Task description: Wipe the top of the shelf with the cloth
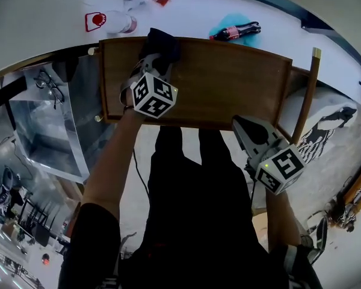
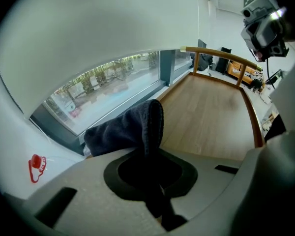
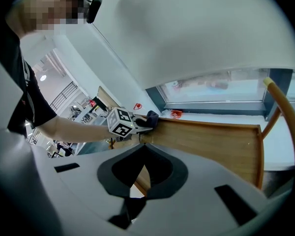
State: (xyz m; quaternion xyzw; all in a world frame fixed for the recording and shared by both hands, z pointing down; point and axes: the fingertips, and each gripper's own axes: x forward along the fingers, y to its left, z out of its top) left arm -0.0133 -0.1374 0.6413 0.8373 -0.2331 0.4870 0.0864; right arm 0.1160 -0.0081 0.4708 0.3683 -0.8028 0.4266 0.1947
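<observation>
The brown wooden shelf top [image 1: 228, 83] runs across the middle of the head view. On its far left corner lies a dark navy cloth [image 1: 163, 42], bunched up, with my left gripper [image 1: 153, 56] shut on it. In the left gripper view the cloth [image 2: 132, 127] folds up out of the jaws, and the bare shelf top [image 2: 211, 117] stretches away to the right. My right gripper [image 1: 236, 122] hovers at the shelf's near right edge, shut on nothing. The right gripper view looks along the shelf top [image 3: 206, 141] toward the left gripper's marker cube [image 3: 122, 123] and the cloth [image 3: 150, 118].
A white windowsill [image 1: 277, 23] behind the shelf carries a dark bottle [image 1: 237, 31] on a teal rag and a clear container [image 1: 117, 23] beside red print. A raised wooden rail post [image 1: 310, 83] stands at the shelf's right end. A glass cabinet [image 1: 42, 125] stands lower left.
</observation>
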